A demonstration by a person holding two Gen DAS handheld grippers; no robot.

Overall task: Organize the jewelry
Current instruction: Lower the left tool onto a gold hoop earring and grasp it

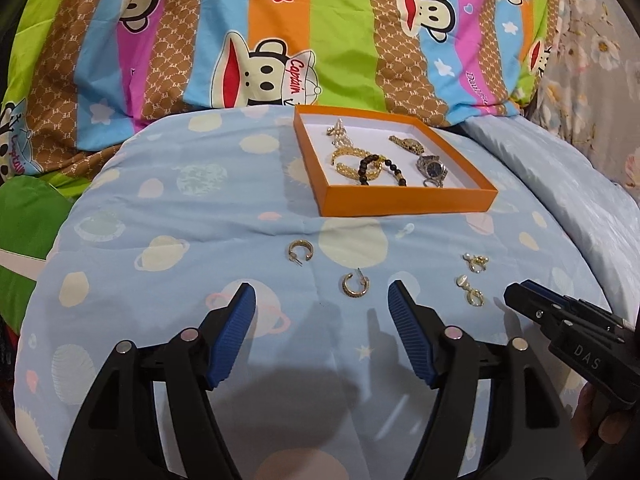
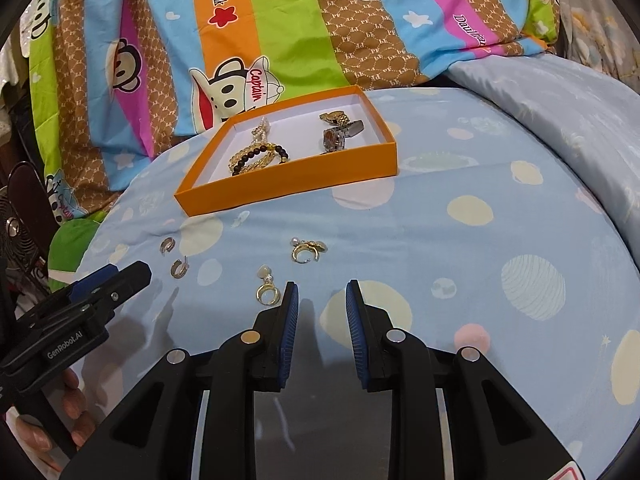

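An orange tray (image 1: 404, 202) (image 2: 288, 184) sits on the blue planet-print bedspread and holds gold bracelets, a black bead bracelet (image 1: 380, 166) and two watches (image 1: 430, 168). Two gold hoop earrings (image 1: 301, 251) (image 1: 355, 285) and two pearl drop earrings (image 1: 476, 263) (image 1: 472, 292) lie on the cloth in front of it. My left gripper (image 1: 322, 304) is open, the nearer hoop just beyond its fingertips. My right gripper (image 2: 322, 300) is open and empty, a pearl drop earring (image 2: 267, 290) just left of its left finger; the other pearl earring (image 2: 306, 250) lies farther ahead.
A striped monkey-print quilt (image 1: 280, 40) is bunched up behind the tray. A pale blue pillow (image 2: 560, 100) lies at the right. A green cloth (image 1: 28, 220) is at the left edge. Each gripper shows at the side of the other's view (image 1: 568, 320) (image 2: 80, 304).
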